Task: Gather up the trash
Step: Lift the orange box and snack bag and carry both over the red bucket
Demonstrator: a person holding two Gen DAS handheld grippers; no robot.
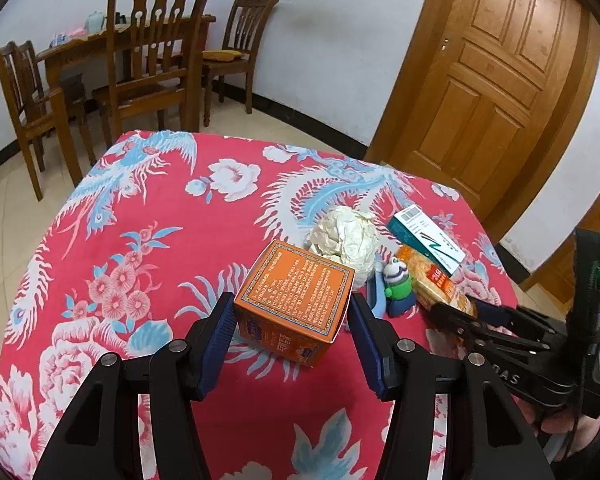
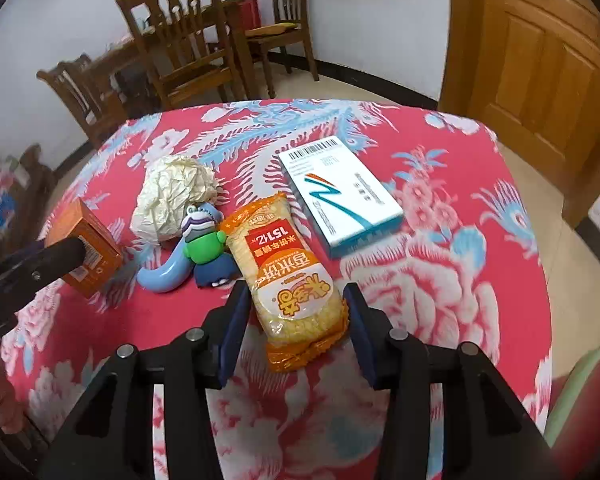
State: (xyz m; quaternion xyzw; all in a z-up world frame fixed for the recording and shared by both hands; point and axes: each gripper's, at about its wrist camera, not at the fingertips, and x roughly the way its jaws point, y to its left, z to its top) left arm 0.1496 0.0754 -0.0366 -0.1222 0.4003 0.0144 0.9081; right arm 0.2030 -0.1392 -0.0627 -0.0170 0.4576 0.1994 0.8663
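Left wrist view: a red floral tablecloth [image 1: 204, 216] covers the table, with wooden chairs [image 1: 156, 48] and a wooden door [image 1: 496, 80] at the far side
Left gripper [image 1: 292, 320]: fingers spread apart, one blue pad on each side of the orange box [image 1: 296, 296]; whether the pads touch the box sides cannot be told
Orange box: stands on the cloth at near centre, printed top face up
Crumpled paper ball [image 1: 346, 238]: just beyond the box, to its right
Toy figure [image 1: 396, 284]: green and blue, right of the box, near the paper ball
Snack packet [image 1: 432, 280]: right of the toy, its near end reached by the right gripper [image 1: 460, 312] coming in from the right
White and teal carton [image 1: 424, 238]: far right, just behind the packet

Right wrist view: same cloth [image 2: 440, 280], chairs [image 2: 172, 40] at the far left, door [image 2: 540, 60] at the far right
Right gripper [image 2: 296, 324]: fingers open, straddling the near end of the snack packet [image 2: 288, 276]; contact with the pads cannot be told
Snack packet: lies flat, long axis running near to far
White and teal carton [image 2: 340, 192]: flat, right of and beyond the packet
Toy figure [image 2: 200, 248]: just left of the packet
Paper ball [image 2: 172, 196]: beyond the toy, touching it
Orange box [image 2: 86, 248]: far left, with the left gripper [image 2: 40, 264] at it
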